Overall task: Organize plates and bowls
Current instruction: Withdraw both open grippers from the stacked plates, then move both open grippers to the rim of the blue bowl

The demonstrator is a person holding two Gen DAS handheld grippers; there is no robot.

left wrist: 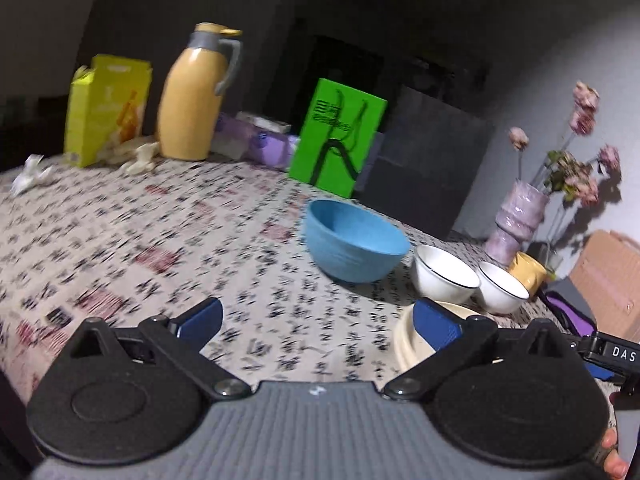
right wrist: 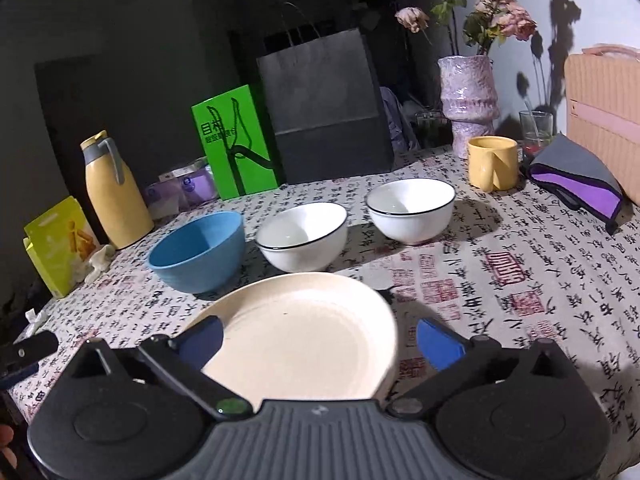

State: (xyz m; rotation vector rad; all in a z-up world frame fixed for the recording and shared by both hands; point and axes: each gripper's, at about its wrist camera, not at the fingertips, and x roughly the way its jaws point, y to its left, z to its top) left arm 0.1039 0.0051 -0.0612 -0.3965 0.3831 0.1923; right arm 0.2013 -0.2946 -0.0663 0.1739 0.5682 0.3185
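A cream plate (right wrist: 312,320) lies flat on the patterned tablecloth (right wrist: 500,312). My right gripper (right wrist: 320,338) hovers over its near edge, open, the pads not pressing on it. Behind the plate stand a blue bowl (right wrist: 200,252) and two white bowls with dark rims (right wrist: 304,236) (right wrist: 410,208), in a row. In the left wrist view my left gripper (left wrist: 318,320) is open with only cloth between its fingers. The plate's rim (left wrist: 404,340) shows behind its right finger. The blue bowl (left wrist: 356,248) and both white bowls (left wrist: 444,276) (left wrist: 502,292) sit ahead to the right.
Along the back stand a yellow thermos (right wrist: 114,192), a green bag (right wrist: 236,144), a black paper bag (right wrist: 324,108), a vase of flowers (right wrist: 470,96) and a yellow mug (right wrist: 492,162). A purple-grey cloth (right wrist: 576,180) and a pink case (right wrist: 604,116) lie right; a yellow box (left wrist: 104,112) stands left.
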